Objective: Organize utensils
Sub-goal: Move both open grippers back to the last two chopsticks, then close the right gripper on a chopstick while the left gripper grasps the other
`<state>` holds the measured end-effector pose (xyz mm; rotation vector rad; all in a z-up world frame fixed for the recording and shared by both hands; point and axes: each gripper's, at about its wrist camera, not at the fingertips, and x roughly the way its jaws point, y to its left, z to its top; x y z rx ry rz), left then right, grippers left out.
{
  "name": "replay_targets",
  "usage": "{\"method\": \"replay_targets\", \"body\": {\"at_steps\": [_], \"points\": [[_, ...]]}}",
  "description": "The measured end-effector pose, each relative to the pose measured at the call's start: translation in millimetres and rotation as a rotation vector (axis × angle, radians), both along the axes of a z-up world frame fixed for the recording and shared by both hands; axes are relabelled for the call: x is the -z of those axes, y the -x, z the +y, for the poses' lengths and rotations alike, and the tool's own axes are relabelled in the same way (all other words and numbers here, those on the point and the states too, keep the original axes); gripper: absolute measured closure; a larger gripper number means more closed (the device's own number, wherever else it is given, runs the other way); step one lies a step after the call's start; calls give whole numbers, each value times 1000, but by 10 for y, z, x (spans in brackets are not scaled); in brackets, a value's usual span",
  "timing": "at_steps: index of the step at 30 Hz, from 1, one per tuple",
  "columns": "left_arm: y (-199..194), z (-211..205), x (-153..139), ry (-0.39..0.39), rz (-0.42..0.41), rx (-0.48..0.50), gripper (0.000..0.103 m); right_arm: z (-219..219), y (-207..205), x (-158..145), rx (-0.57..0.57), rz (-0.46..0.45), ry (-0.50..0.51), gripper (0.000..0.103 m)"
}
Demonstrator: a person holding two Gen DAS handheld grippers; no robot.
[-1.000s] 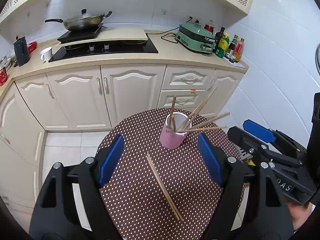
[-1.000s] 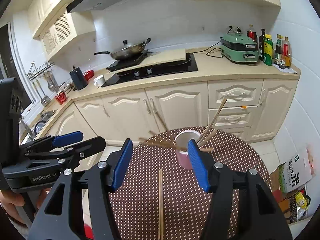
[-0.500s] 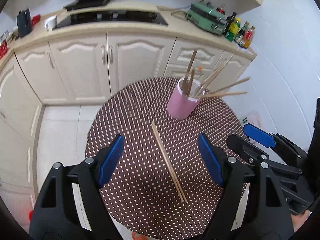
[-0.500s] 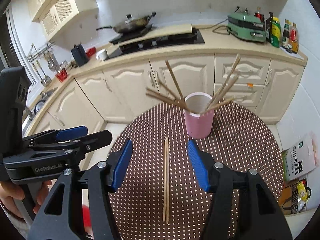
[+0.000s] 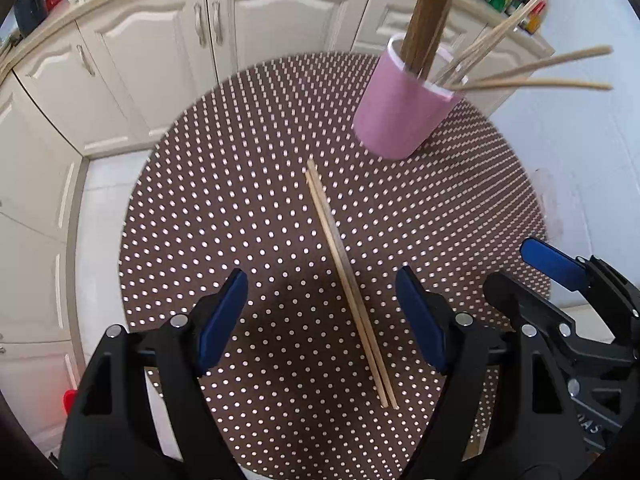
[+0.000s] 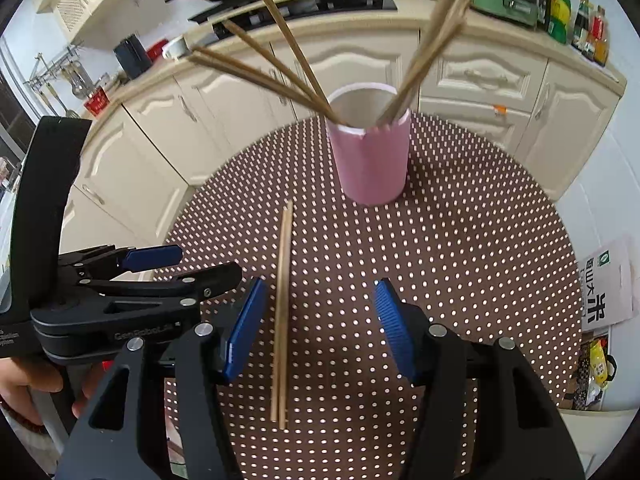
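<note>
Both grippers hang over the dotted bench [image 5: 240,184], empty: the left gripper [image 5: 322,312] wide, the right gripper [image 6: 316,320] narrower. The loose chopsticks [image 5: 348,284] lie flat near the pink cup [image 5: 404,116]. Pickup looks next: straddle the pair, close, lift.

The kitchen is bright with even, soft daylight, and colours look clean. Both views bend strongly: the cabinet fronts [image 5: 256,24] and the counter edge [image 6: 500,36] curve, and the corners go black. The chopsticks in the cup [image 6: 280,76] are smeared by motion blur, and one thick brown stick [image 5: 428,12] near the lens is out of focus. A soft dark shadow lies on the dotted tablecloth [image 5: 280,304] between the left gripper's fingers [image 5: 222,320]. The white dots shine but make no hard glare.
</note>
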<state>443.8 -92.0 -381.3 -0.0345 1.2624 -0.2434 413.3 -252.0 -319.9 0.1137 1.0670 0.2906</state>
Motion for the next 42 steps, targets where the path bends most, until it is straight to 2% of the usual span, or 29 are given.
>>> {"method": "replay_targets", "body": {"at_steps": [6,14,16,19,22,25,29,38,42], "points": [[-101,-64,431,-72,89,5,28,-48,-112,238,-19,80,-16,49],[-131,-165,747,-160,124,33,28,-100,-259,401,-44,131,-23,48],[-151,-169,767,-142,129,25,28,-107,-285,425,-49,139,-25,48],[-192,-174,766,-164,112,12,27,-99,-341,465,-58,148,-26,48],[-249,-142,802,-147,133,-7,26,-83,-375,502,-68,158,-28,49],[-316,-149,857,-200,135,-19,25,-54,-404,519,-78,165,-29,48],[-432,-87,851,-194,142,-49,26,-26,-452,546,-87,169,-31,48],[-679,498,832,-176,155,-139,27,245,-638,617,-160,170,-28,48],[-749,705,834,-161,159,-145,27,436,-765,674,-211,188,-17,49]]}}
